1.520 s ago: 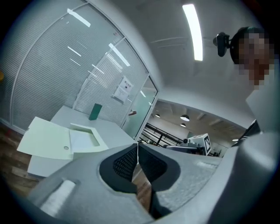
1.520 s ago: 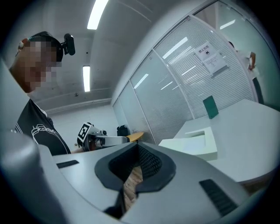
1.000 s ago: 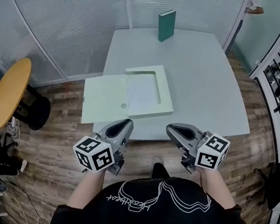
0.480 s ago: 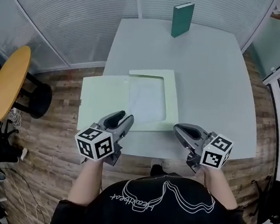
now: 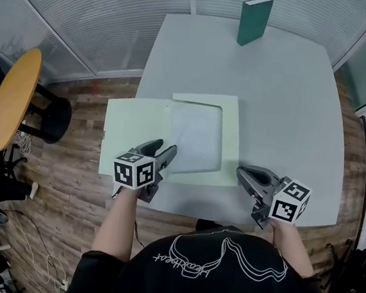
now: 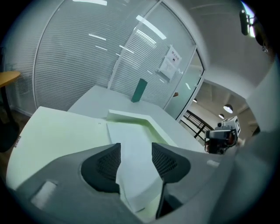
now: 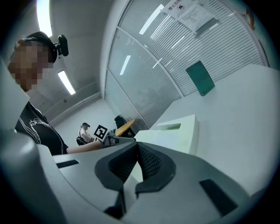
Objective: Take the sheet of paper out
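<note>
A pale green flat box (image 5: 230,141) lies open on the grey table (image 5: 290,108), its lid (image 5: 133,131) folded out to the left over the table's edge. A white sheet of paper (image 5: 197,137) rests in the box's recess. My left gripper (image 5: 163,148) hovers at the sheet's near left corner, and its jaws are opening. In the left gripper view the paper (image 6: 131,140) shows through the gap of that gripper (image 6: 136,153), untouched by the pads. My right gripper (image 5: 243,173) is shut and empty, just right of the box's near corner; its pads meet in the right gripper view (image 7: 136,159).
A dark green book (image 5: 254,21) stands upright at the table's far edge. A round yellow side table (image 5: 13,104) is on the wooden floor to the left. Glass walls with blinds stand behind the table.
Both grippers have moved forward and down towards the box. The left gripper's jaws went from shut to wide apart over the sheet's corner. The right gripper stayed shut.
</note>
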### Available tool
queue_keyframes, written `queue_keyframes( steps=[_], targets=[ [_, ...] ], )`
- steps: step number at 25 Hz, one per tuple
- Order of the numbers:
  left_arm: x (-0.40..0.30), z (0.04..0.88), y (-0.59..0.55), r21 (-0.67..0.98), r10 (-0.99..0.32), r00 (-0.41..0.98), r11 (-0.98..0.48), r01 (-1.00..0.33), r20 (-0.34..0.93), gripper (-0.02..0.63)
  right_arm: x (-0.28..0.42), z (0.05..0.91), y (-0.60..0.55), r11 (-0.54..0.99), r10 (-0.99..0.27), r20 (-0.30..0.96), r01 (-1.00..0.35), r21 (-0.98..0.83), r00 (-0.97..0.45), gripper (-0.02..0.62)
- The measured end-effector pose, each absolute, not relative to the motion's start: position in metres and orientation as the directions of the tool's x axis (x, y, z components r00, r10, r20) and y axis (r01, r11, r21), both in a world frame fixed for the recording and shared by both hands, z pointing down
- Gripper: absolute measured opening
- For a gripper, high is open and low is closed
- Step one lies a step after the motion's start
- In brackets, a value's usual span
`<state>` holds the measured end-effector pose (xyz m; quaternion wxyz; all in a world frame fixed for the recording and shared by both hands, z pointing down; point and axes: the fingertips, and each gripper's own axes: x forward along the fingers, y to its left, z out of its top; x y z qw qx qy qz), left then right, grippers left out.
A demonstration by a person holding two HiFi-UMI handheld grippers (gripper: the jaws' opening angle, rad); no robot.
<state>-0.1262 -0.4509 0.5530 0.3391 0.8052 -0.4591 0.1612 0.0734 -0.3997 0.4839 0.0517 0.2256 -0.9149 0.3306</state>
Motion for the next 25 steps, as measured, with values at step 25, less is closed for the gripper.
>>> queue_keyframes(
  steps=[25],
  targets=[
    [-0.123,0.648,-0.465,0.444,-0.446,0.509,-0.25,-0.861,0.736,0.149,0.078,0.511,-0.416,0.655,-0.3,0.243,-0.385,-0.65,-0.922,0.009]
  ],
)
